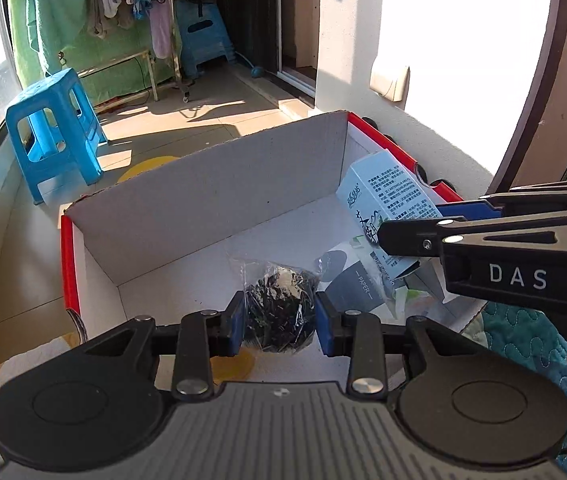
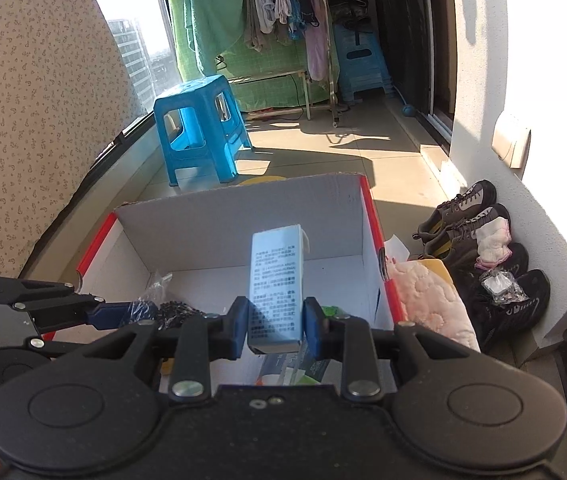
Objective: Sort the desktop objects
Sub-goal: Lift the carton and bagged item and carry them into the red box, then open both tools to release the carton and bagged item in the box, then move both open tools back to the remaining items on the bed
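Sunlight fell across a tiled balcony where an open white box [image 1: 211, 200] with red outer sides sat on the floor. Both grippers hung over it, each closed on something.

The left gripper [image 1: 279, 324] clamped a clear bag [image 1: 279, 312] of dark, shiny bits between its blue pads [image 1: 232, 328]. The bag sat low over the near part of the box; whether it touched the bottom could not be told. In the right wrist view the same gripper [image 2: 131, 314] came in from the left with the bag [image 2: 175, 312] at its tip.

The right gripper [image 2: 275, 328] pinched a tall pale-blue carton [image 2: 275, 280] by its lower end, printed side to the camera, standing nearly upright above the box [image 2: 243, 216]. From the left wrist view that carton [image 1: 383, 208] leaned over the right side of the box, the right gripper [image 1: 395, 240] reaching in from the right edge.

Flat paper packets [image 1: 347, 280] already lay on the box floor under the carton, one printed "PAPER".

A blue stool [image 2: 199, 132] stood beyond the box, with laundry [image 2: 283, 4] on a rack and a green cloth [image 2: 219, 12] behind it. Right of the box lay a pink quilted cloth [image 2: 431, 300], then shoes [image 2: 467, 216] along the wall, one bearing a small clear bag [image 2: 499, 288].
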